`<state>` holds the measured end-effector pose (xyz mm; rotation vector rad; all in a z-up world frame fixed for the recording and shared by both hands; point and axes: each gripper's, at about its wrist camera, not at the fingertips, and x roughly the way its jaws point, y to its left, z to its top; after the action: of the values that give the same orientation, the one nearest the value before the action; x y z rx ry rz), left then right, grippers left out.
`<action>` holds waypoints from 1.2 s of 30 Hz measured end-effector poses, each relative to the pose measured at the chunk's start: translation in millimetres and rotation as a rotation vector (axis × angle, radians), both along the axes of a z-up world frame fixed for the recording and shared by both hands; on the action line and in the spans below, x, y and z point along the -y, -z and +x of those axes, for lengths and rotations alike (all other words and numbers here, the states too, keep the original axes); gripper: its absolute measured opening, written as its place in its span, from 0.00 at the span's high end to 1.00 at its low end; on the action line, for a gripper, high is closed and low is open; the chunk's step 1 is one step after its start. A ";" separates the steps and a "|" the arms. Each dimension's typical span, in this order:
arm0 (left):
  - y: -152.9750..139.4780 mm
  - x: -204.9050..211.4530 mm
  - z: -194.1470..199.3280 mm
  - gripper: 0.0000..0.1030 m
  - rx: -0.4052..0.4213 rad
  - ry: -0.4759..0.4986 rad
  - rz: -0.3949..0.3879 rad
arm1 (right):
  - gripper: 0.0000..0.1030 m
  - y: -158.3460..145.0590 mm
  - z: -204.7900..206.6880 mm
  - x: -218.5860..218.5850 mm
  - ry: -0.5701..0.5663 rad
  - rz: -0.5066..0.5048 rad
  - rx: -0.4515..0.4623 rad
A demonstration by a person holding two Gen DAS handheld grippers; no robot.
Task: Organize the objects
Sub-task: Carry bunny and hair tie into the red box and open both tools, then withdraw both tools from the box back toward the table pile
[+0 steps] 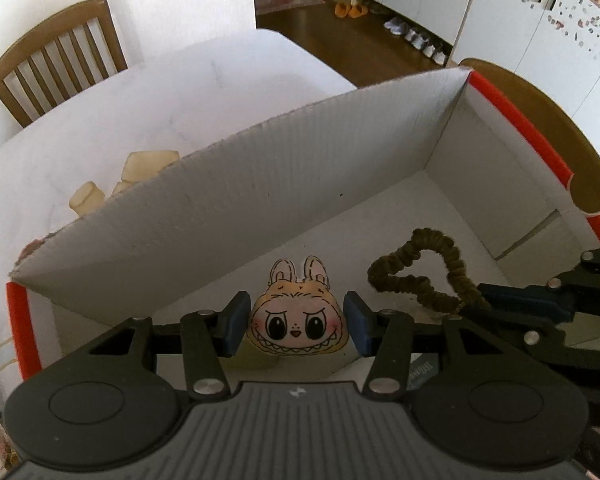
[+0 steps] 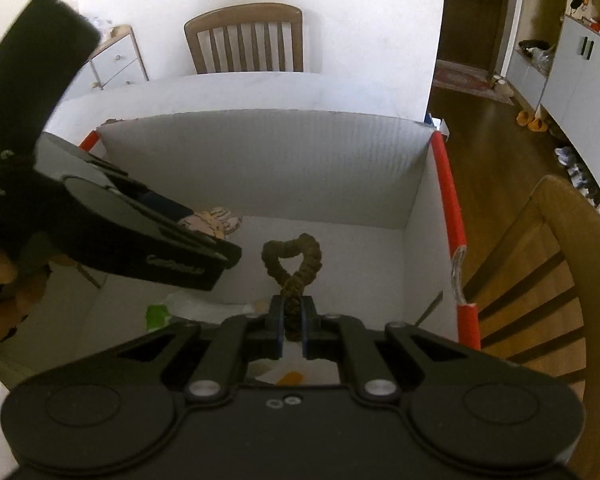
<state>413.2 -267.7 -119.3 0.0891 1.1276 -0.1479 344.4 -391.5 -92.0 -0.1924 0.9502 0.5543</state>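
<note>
A white cardboard box (image 1: 228,208) with red edges stands on the white table; both grippers reach into it. My left gripper (image 1: 296,320) is open, its blue pads either side of a bunny-face toy (image 1: 296,316) without touching it. My right gripper (image 2: 292,324) is shut on a brown scrunchie (image 2: 294,260), which twists upward in a loop; the scrunchie also shows in the left wrist view (image 1: 424,276). The toy shows partly in the right wrist view (image 2: 212,220), behind the left gripper's body.
Yellowish soft items (image 1: 140,168) lie on the table behind the box wall. Wooden chairs stand at the far side (image 2: 244,36) and at the right (image 2: 540,280). A green-and-white item (image 2: 158,314) lies on the box floor. A plush (image 2: 8,288) sits at left.
</note>
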 end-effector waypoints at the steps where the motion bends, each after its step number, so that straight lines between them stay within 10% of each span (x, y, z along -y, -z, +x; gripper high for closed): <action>1: -0.1 -1.3 0.4 0.50 -0.005 0.000 -0.003 | 0.94 -0.2 -0.8 -0.1 -0.005 0.000 0.001; 14: -1.8 -4.0 -3.3 0.34 0.000 -0.013 -0.008 | 0.83 -5.3 2.5 9.2 0.011 -0.003 0.014; 36: -75.6 -12.6 -64.3 0.34 0.210 -0.052 -0.058 | 0.66 -55.3 -26.0 22.9 0.014 0.098 0.083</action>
<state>348.9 -255.1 -43.8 0.0226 0.9151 -0.1219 318.4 -414.5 -36.6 -0.1199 0.8412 0.5748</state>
